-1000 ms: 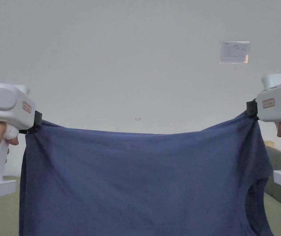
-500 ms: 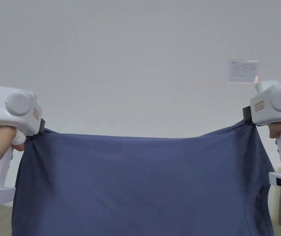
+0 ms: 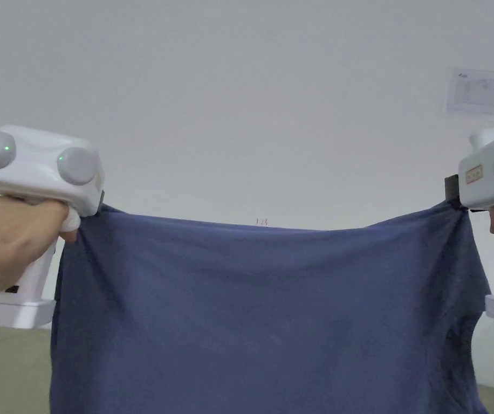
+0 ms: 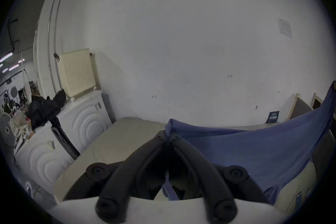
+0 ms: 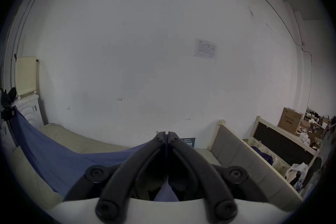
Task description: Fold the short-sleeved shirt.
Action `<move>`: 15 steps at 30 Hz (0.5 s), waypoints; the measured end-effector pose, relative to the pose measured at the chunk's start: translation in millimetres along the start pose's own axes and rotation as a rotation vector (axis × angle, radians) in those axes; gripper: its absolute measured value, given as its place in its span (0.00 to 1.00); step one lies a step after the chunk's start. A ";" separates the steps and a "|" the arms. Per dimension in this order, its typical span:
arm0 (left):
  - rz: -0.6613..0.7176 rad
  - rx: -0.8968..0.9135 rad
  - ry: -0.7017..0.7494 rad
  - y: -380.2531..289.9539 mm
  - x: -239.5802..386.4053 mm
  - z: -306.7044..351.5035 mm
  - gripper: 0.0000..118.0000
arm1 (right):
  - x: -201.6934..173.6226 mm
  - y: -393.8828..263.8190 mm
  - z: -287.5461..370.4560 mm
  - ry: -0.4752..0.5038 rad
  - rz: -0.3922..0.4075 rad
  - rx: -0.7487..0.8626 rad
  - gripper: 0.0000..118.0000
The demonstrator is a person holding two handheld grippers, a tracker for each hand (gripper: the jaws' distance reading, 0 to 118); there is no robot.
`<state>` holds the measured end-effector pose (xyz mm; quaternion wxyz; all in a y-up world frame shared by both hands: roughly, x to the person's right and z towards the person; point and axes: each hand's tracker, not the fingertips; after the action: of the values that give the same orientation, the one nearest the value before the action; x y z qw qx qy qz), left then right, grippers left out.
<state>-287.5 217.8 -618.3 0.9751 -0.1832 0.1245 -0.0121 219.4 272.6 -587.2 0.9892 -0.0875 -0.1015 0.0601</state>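
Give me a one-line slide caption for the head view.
Left gripper and right gripper hold a blue short-sleeved shirt stretched in the air before a white wall.

white wall (image 3: 240, 108) with a paper sheet (image 3: 479, 90) – cream basket (image 4: 77, 73) left.

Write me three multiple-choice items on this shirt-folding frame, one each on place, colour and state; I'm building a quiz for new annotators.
1. Where is the shirt?
A. Flat on the bed
B. Hanging in the air between the two grippers
C. In a basket

2. What colour is the shirt?
A. Blue
B. Red
C. White

3. How do the left gripper and the right gripper stand?
A. Both open
B. One open
C. Both shut on the shirt

Answers: 1 B, its top edge spans from gripper to gripper; 2 A, the cloth is blue; 3 C, each gripper view shows cloth pinched between closed jaws.
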 end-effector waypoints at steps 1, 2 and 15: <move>-0.012 -0.003 0.000 -5.6 1.2 -9.3 0.01 | -1.4 -7.6 -5.3 -0.010 -0.002 -0.017 0.00; -0.021 -0.012 0.012 -13.9 4.2 -17.8 0.01 | -2.0 -9.5 -6.4 0.001 0.001 -0.016 0.00; -0.115 -0.239 -0.049 -220.0 -3.7 -42.4 0.01 | -14.8 -245.3 27.9 0.134 0.071 -0.328 0.00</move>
<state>-296.7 -2.1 -576.3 0.9468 -0.3051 0.0904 -0.0486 224.0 35.3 -517.7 0.9634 -0.2549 -0.0405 0.0719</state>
